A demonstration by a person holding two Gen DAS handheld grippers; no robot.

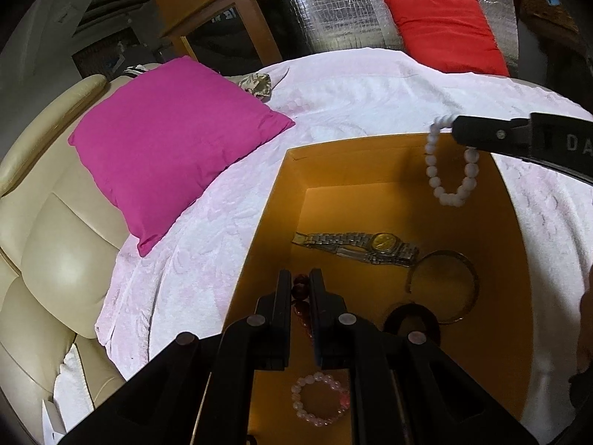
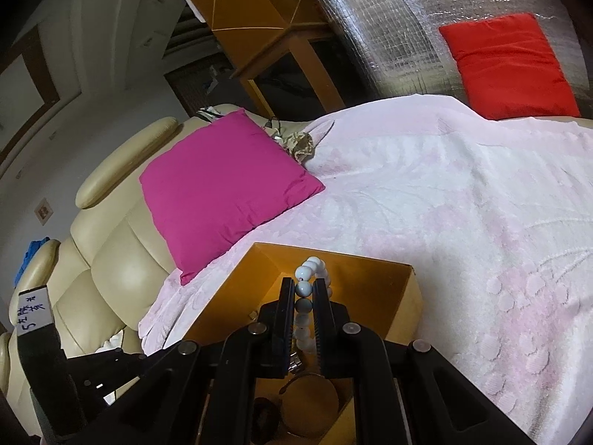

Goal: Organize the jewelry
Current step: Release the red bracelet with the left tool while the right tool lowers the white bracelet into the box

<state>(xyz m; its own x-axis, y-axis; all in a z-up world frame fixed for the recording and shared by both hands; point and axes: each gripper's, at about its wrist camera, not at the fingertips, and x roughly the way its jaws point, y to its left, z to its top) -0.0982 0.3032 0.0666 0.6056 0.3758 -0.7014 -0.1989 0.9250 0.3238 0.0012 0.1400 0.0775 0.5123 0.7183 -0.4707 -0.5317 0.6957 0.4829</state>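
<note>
An open orange box (image 1: 352, 155) stands on a pale pink blanket (image 1: 352, 92). On its floor lie a metal watch with a gold face (image 1: 370, 246), a gold bangle (image 1: 443, 285), a dark ring (image 1: 411, 324) and a pink bead bracelet (image 1: 320, 398). My left gripper (image 1: 299, 278) is over the box's left side, shut on a dark red bead bracelet (image 1: 298, 291). From the right, my right gripper (image 1: 457, 128) reaches over the far right corner, and a white bead bracelet (image 1: 450, 170) hangs from it above the box. In the right wrist view the right gripper (image 2: 302, 283) pinches that white bracelet (image 2: 313, 261) over the box (image 2: 370, 278).
A magenta cushion (image 1: 174, 141) lies left of the box, partly on a cream leather sofa (image 1: 55, 241). A red cushion (image 1: 444, 33) leans on silver foil sheeting (image 1: 333, 3) at the back. A wooden side table (image 1: 222, 18) stands behind the sofa.
</note>
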